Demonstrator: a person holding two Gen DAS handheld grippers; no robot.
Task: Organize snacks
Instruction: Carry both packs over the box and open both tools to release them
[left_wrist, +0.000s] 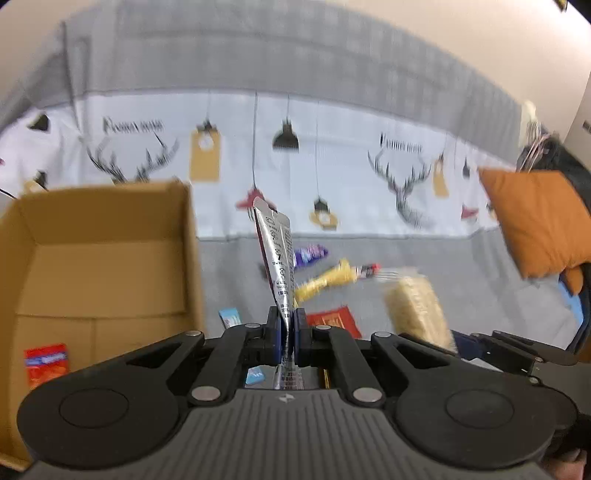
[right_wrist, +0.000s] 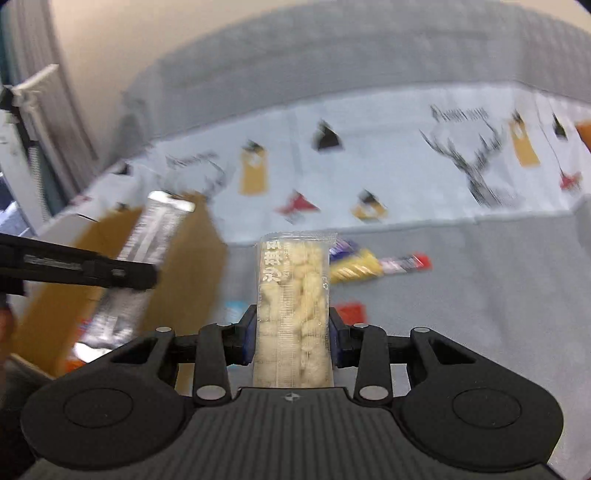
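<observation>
My left gripper (left_wrist: 286, 332) is shut on a silver foil snack packet (left_wrist: 275, 254) that stands upright between its fingers, just right of an open cardboard box (left_wrist: 107, 258). A red snack packet (left_wrist: 46, 363) lies in the box. My right gripper (right_wrist: 291, 332) is shut on a clear packet of pale puffed snack (right_wrist: 293, 302), held above the grey sofa seat. That packet also shows in the left wrist view (left_wrist: 417, 306). The left gripper and its silver packet (right_wrist: 147, 251) show at the left of the right wrist view, in front of the box (right_wrist: 188, 273).
Loose snacks lie on the seat: a purple packet (left_wrist: 310, 254), a yellow one (left_wrist: 325, 280), a red-tipped bar (left_wrist: 369, 269), a red packet (left_wrist: 332, 321), a small blue one (left_wrist: 229, 317). An orange cushion (left_wrist: 539, 221) sits at the right. A printed cloth (left_wrist: 332, 166) covers the backrest.
</observation>
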